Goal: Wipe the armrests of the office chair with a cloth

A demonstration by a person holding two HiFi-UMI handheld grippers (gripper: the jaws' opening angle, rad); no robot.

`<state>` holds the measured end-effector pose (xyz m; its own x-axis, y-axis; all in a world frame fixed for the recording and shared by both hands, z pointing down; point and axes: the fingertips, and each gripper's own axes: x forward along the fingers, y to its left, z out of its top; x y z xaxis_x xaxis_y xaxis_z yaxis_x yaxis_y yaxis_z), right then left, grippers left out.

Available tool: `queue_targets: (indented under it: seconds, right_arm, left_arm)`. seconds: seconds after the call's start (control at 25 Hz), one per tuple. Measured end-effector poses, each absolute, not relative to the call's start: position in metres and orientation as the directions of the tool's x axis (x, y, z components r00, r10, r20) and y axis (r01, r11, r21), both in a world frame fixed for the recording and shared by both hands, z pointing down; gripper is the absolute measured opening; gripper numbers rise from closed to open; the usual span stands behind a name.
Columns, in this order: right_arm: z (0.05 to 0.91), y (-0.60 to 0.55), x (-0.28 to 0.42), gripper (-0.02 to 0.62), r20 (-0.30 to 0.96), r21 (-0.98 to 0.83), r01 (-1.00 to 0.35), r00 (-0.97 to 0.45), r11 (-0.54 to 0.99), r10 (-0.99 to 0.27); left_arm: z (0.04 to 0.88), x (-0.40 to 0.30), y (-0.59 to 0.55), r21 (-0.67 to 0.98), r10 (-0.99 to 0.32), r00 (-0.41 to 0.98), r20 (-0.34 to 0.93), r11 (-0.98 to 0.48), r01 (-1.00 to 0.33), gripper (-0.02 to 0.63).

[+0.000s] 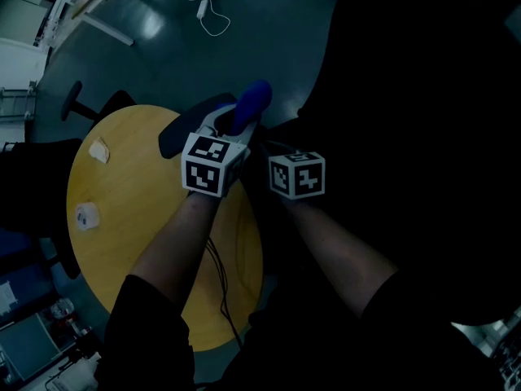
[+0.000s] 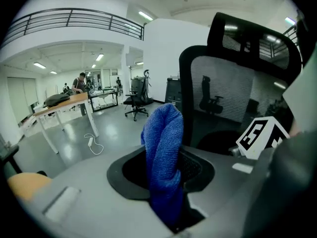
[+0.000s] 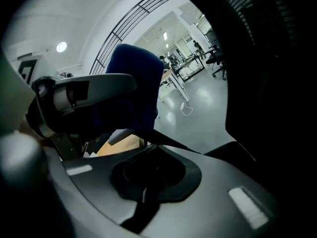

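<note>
My left gripper (image 1: 236, 126) is shut on a blue cloth (image 1: 252, 103), which stands up from between its jaws in the left gripper view (image 2: 163, 152). It hangs over a dark pad (image 1: 181, 130) that looks like an armrest of the black office chair (image 1: 423, 137). The chair's mesh back (image 2: 237, 83) rises just beyond the cloth. My right gripper (image 1: 285, 157) is close on the right, its marker cube (image 2: 261, 133) beside the cloth. In its own view the right gripper (image 3: 143, 191) is shut with nothing in it, and the cloth (image 3: 133, 83) shows dark at upper left.
A round yellow table (image 1: 122, 243) lies below left with two small white items (image 1: 98, 150) (image 1: 86, 215) and a thin cable (image 1: 220, 275). Another chair base (image 1: 81, 100) stands beyond it. A white cable (image 1: 207, 10) lies on the floor. Desks (image 2: 64, 103) and a person (image 2: 79, 82) are far off.
</note>
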<state>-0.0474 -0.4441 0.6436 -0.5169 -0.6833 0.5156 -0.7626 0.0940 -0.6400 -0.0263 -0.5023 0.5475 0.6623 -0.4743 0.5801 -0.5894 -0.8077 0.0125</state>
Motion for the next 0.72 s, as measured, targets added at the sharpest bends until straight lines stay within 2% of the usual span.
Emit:
queue_targets:
  seconds: [0.16, 0.32, 0.52, 0.72]
  right_arm:
    - [0.635, -0.385, -0.039, 0.003, 0.532, -0.636, -0.763, -0.544, 0.118, -0.649]
    - [0.631, -0.338, -0.045, 0.003, 0.516, -0.654, -0.732, -0.616, 0.19, -0.595]
    - [0.633, -0.288, -0.054, 0.003, 0.523, -0.656, -0.708, -0.677, 0.262, -0.518]
    - [0.619, -0.252, -0.05, 0.003, 0.53, -0.641, -0.71, -0.684, 0.29, -0.501]
  left_arm:
    - [0.513, -0.03, -0.47, 0.08, -0.534, 0.687, 0.492, -0.759, -0.646, 0.135]
    - [0.478, -0.057, -0.436, 0.259, -0.645, 0.683, 0.343, -0.634, -0.729, 0.137]
    - [0.451, -0.117, -0.379, 0.375, -0.761, 0.597, 0.255, -0.491, -0.786, 0.137]
    - [0.418, -0.182, -0.324, 0.445, -0.856, 0.49, 0.166, -0.379, -0.811, 0.137]
